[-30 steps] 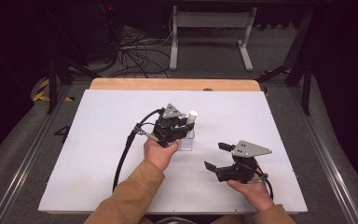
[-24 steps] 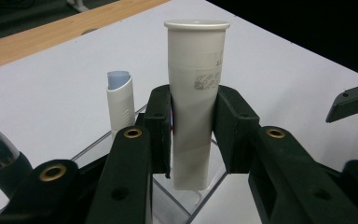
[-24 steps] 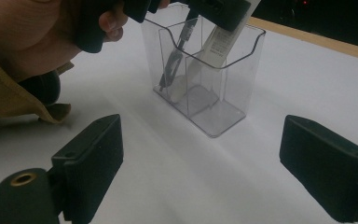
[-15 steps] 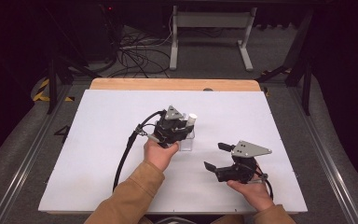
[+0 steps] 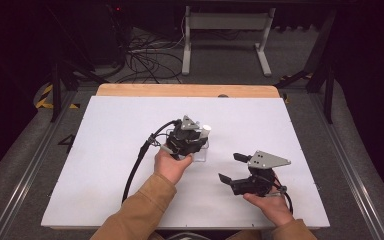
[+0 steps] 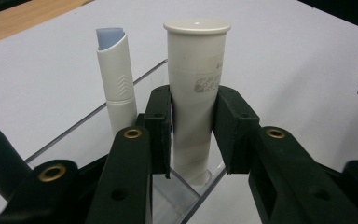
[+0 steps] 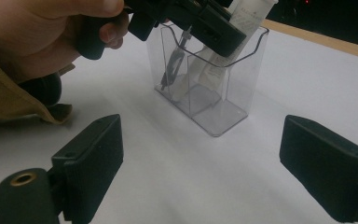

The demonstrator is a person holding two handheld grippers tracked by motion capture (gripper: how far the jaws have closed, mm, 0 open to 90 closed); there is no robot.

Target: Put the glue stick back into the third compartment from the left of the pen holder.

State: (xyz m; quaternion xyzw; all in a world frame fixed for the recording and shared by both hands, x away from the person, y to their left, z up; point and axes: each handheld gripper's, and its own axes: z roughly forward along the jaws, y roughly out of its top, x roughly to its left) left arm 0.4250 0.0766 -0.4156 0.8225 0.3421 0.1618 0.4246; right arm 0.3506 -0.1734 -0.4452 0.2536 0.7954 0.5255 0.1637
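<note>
Item one: clear plastic organiser, a small open-topped box with inner dividers, standing upright on the white table near its middle. All places below are given from this organiser.

Item two: cream tube, flat-capped, cap uppermost, standing inside the organiser with its upper part rising above the rim (a printed label shows on its side, too small to read). Slightly tilted in the right gripper view.

Item three: white slant-topped stick, upright, in the organiser just beside the tube, apart from it. A thin dark implement also leans in a compartment; what it is cannot be told.

Item four: left gripper, directly over the organiser, held by the person's left hand. Its jaws pinch the cream tube from both sides at mid-height, pads pressed on the tube's wall. A black cable trails off from it across the table.

Item five: right gripper, well apart from the organiser, on the side nearer the person and off to the right. Jaws spread wide with only bare table between them, pointed toward the organiser. Held low by the right hand.
</note>
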